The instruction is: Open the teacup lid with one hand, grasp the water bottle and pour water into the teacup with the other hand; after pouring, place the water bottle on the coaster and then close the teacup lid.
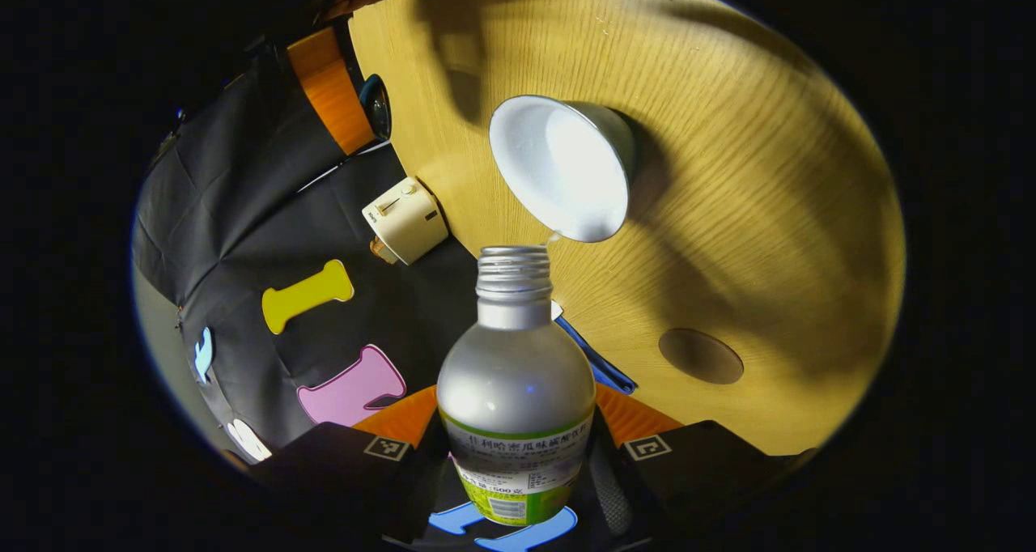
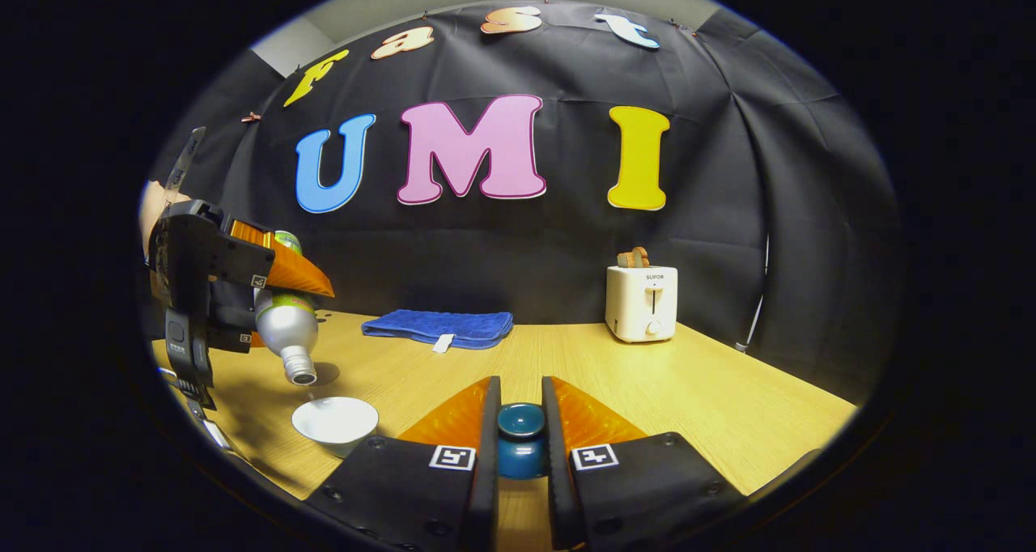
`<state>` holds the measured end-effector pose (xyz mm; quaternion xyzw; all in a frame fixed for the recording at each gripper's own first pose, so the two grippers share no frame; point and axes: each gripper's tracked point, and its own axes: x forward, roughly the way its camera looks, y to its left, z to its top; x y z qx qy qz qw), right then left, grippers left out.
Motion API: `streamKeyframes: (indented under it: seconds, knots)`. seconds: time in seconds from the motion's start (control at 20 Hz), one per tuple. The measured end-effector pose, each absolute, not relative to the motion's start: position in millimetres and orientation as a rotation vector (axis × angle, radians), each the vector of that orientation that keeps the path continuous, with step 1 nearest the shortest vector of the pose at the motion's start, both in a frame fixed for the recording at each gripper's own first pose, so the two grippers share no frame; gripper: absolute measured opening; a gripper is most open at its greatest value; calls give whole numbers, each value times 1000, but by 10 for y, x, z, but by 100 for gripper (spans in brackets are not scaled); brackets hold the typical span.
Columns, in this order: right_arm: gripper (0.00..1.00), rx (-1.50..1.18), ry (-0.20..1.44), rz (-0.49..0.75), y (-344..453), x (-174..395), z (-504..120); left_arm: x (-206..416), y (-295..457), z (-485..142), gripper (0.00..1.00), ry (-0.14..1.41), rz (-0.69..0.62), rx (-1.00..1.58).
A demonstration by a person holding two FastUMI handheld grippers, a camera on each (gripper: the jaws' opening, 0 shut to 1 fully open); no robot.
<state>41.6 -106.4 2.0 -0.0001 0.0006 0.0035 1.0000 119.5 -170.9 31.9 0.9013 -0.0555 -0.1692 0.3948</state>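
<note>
Left gripper, fingers clamped on the silver plastic water bottle, tilts it over the white ceramic teacup, centre frame. Right gripper, fingers closed on the dark blue teacup lid, low centre above the wooden tabletop.

both tools clamped, left apparently tilted.

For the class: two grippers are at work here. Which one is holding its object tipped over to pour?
The left gripper: its water bottle points neck-down over the white teacup. The right gripper holds the blue lid level.
</note>
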Motion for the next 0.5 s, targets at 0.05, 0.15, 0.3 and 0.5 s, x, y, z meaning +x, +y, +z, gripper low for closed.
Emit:
streamKeyframes:
  seconds: [0.05, 0.15, 0.3, 0.5]
  knots:
    - [29, 0, 1, 7, -1062, 417, 17, 1187, -1707, 327, 81, -138, -429, 2285]
    - [29, 0, 1, 7, -1060, 417, 17, 1186, -1707, 319, 81, -138, -432, 2284]
    - [29, 0, 1, 7, -1064, 418, 19, 1183, -1702, 304, 81, -140, -435, 2272]
    - [29, 0, 1, 7, -1063, 414, 18, 1185, -1641, 245, 81, -126, -449, 2201]
